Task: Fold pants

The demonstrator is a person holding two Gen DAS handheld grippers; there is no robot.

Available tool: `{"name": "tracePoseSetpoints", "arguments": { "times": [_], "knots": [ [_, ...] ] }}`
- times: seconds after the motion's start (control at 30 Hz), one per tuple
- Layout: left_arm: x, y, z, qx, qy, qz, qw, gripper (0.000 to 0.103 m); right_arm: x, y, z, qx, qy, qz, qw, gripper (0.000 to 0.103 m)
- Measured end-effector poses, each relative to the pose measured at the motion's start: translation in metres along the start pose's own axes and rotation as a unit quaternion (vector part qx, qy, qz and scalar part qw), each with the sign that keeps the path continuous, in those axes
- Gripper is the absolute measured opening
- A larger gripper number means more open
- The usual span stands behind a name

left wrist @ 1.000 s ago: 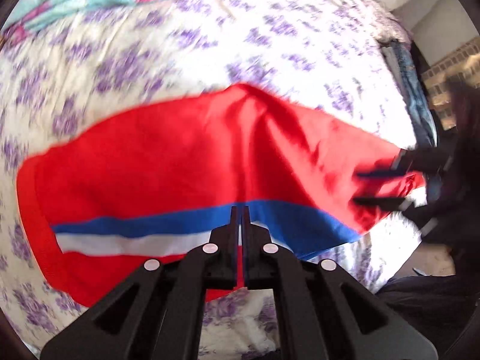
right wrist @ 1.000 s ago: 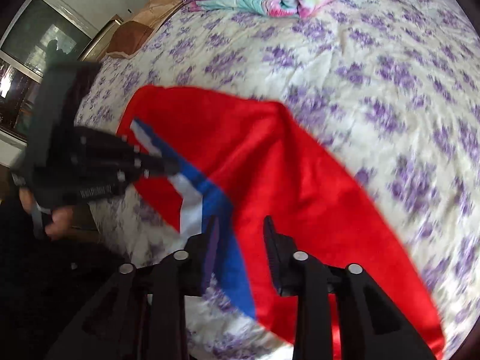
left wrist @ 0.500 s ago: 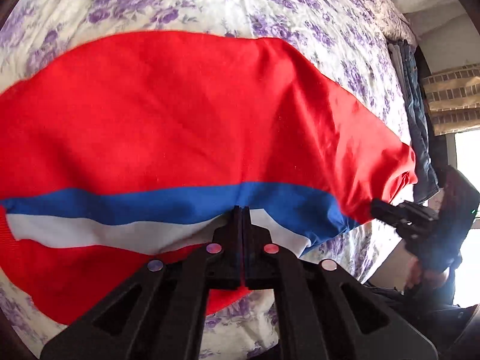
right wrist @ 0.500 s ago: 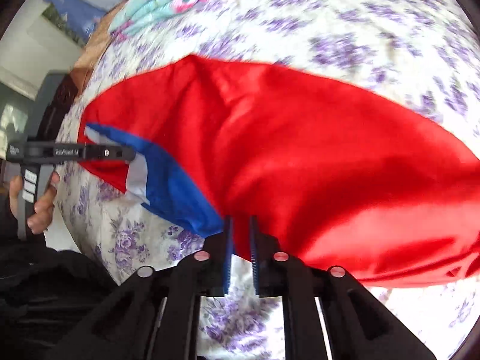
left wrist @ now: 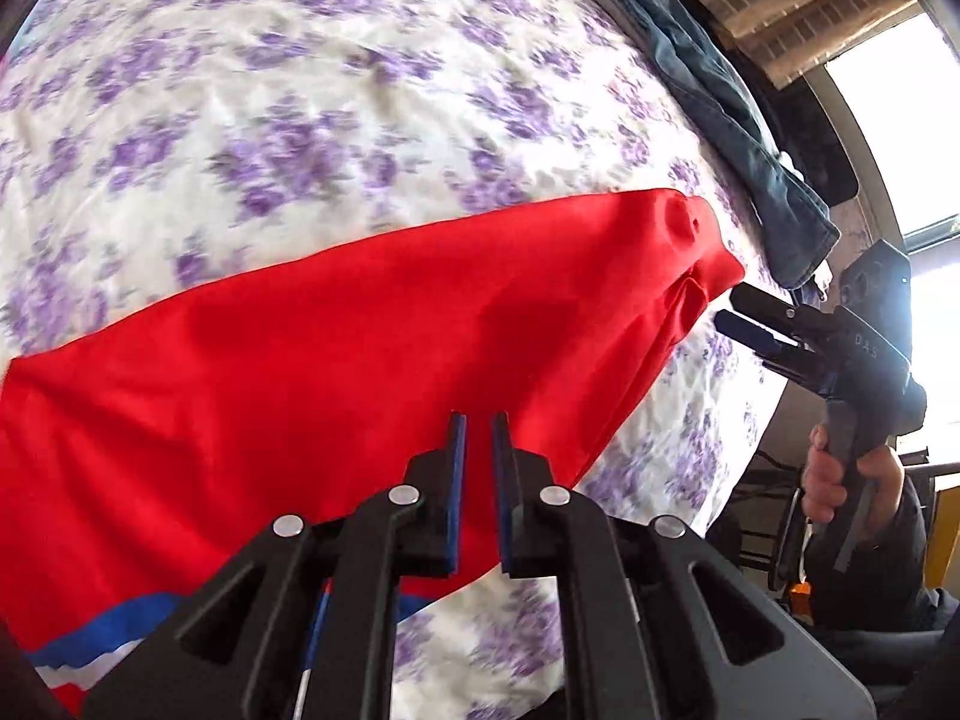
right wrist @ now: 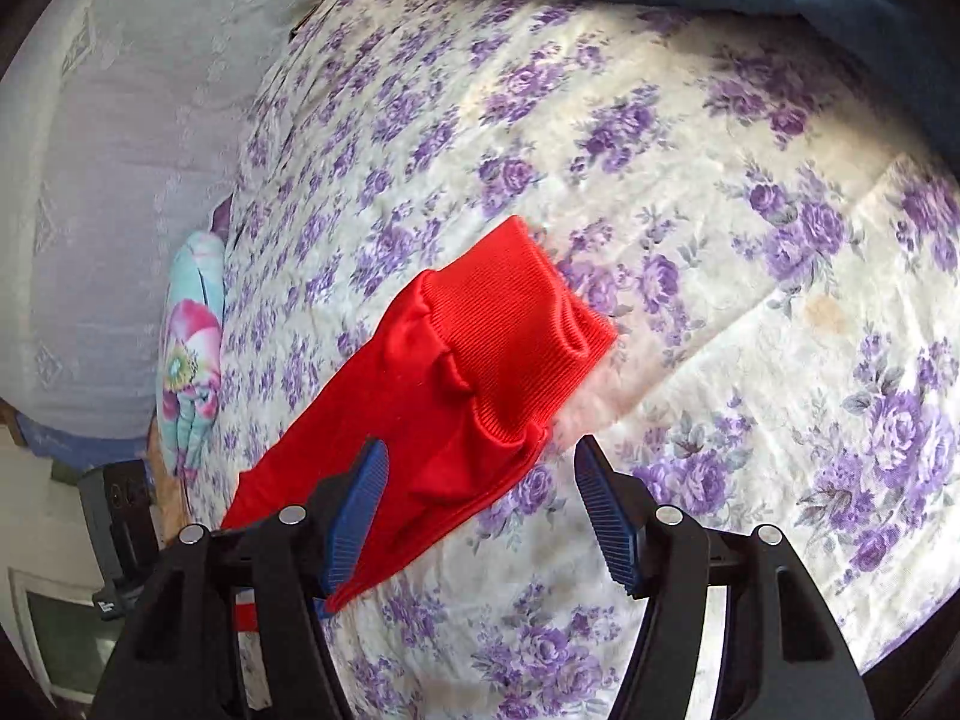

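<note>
Pants (left wrist: 336, 360): red, lying spread on the bed; in the left wrist view they run from the lower left edge up to a bunched end at the right. A blue and white stripe (left wrist: 102, 639) shows at the lower left corner of that view.
Cuff (right wrist: 516, 330): ribbed red knit, the open end of the leg, resting on the bedspread just ahead of the right gripper, gathered into folds where it meets the smoother cloth.
Left gripper (left wrist: 477, 438): released; jaws slightly parted with a narrow gap, hovering over the near edge of the pants, no cloth between the blue pads.
Right gripper (right wrist: 480, 468): released; jaws spread wide, blue ridged pads (right wrist: 360, 504) on either side of the leg, the left pad over the red cloth, the right one over bare bedspread. In the left wrist view it sits just beside the bunched end, tips apart from the cloth.
Hand (left wrist: 840, 477): wrapped round the right gripper's handle.
Writing: pale letters on the right gripper's body in the left wrist view, seemingly "D A S"; too small to be sure.
Bedspread (right wrist: 720, 192): cream with purple flowers.
Jeans (left wrist: 720, 102): blue denim, along the far edge of the bed.
Quilt (right wrist: 189, 354): folded, turquoise with pink flowers, far side of the bed.
</note>
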State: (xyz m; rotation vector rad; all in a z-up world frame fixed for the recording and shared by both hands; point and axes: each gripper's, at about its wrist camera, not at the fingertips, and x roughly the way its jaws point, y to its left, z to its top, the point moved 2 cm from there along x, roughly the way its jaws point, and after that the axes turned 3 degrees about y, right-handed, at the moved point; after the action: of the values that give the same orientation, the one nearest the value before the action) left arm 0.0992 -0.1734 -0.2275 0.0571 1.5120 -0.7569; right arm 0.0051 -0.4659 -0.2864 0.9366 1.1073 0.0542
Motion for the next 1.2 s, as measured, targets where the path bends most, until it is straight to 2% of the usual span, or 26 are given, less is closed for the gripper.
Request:
{"name": "tracePoseSetpoints", "arguments": {
  "times": [0.03, 0.13, 0.2, 0.23, 0.27, 0.3, 0.37, 0.43, 0.53, 0.7, 0.73, 0.77, 0.9, 1.03, 1.17, 1.2],
  "knots": [
    [0.010, -0.007, 0.003, 0.007, 0.009, -0.007, 0.9999, 0.007, 0.008, -0.007, 0.004, 0.016, 0.004, 0.008, 1.000, 0.065],
    [0.047, -0.021, 0.006, 0.028, 0.045, 0.031, 0.9981, 0.007, 0.031, -0.021, 0.016, 0.059, 0.013, 0.069, 0.996, 0.065],
    [0.056, -0.019, 0.005, 0.027, 0.044, 0.036, 0.9981, 0.009, 0.037, -0.020, 0.023, 0.060, 0.009, 0.088, 0.994, 0.063],
    [0.055, -0.018, 0.005, 0.026, 0.043, 0.031, 0.9982, 0.010, 0.039, -0.016, 0.027, 0.051, 0.007, 0.090, 0.995, 0.056],
    [0.055, -0.017, 0.006, 0.021, 0.047, 0.025, 0.9983, 0.010, 0.040, -0.013, 0.029, 0.043, 0.008, 0.080, 0.996, 0.030],
    [0.053, -0.015, 0.006, 0.013, 0.050, 0.018, 0.9985, 0.010, 0.039, -0.011, 0.030, 0.041, 0.007, 0.078, 0.996, 0.025],
    [0.044, -0.013, 0.005, -0.001, 0.045, 0.016, 0.9989, 0.010, 0.030, -0.004, 0.030, 0.024, -0.003, 0.060, 0.998, 0.023],
    [0.029, -0.018, 0.005, 0.005, 0.018, 0.020, 0.9996, 0.010, 0.019, 0.005, 0.029, -0.006, -0.006, 0.029, 1.000, 0.023],
    [0.018, -0.029, 0.010, 0.019, -0.012, 0.008, 0.9997, 0.010, 0.010, 0.016, 0.026, -0.035, 0.000, 0.011, 0.999, 0.023],
    [0.043, -0.050, 0.019, 0.049, 0.005, -0.024, 0.9985, 0.010, 0.005, 0.022, 0.029, -0.047, 0.010, 0.004, 0.999, 0.023],
    [0.050, -0.053, 0.021, 0.045, 0.003, -0.024, 0.9987, 0.009, 0.006, 0.023, 0.028, -0.052, 0.010, -0.001, 0.999, 0.023],
    [0.056, -0.053, 0.022, 0.039, -0.002, -0.020, 0.9990, 0.002, 0.007, 0.023, 0.028, -0.054, 0.011, -0.004, 0.998, 0.023],
    [0.074, -0.049, 0.025, 0.031, -0.014, -0.009, 0.9994, 0.001, 0.011, 0.022, 0.022, -0.055, 0.012, -0.018, 0.998, 0.023],
    [0.067, -0.059, 0.012, 0.050, -0.012, -0.001, 0.9987, 0.001, 0.006, 0.032, 0.023, -0.067, 0.002, -0.026, 0.997, 0.023],
    [0.058, -0.066, -0.004, 0.047, -0.015, -0.039, 0.9981, 0.000, 0.007, 0.049, 0.025, -0.098, -0.003, -0.059, 0.993, 0.023],
    [0.058, -0.068, -0.005, 0.050, -0.016, -0.035, 0.9980, 0.000, 0.007, 0.054, 0.025, -0.104, -0.002, -0.064, 0.992, 0.023]
  ]
}}
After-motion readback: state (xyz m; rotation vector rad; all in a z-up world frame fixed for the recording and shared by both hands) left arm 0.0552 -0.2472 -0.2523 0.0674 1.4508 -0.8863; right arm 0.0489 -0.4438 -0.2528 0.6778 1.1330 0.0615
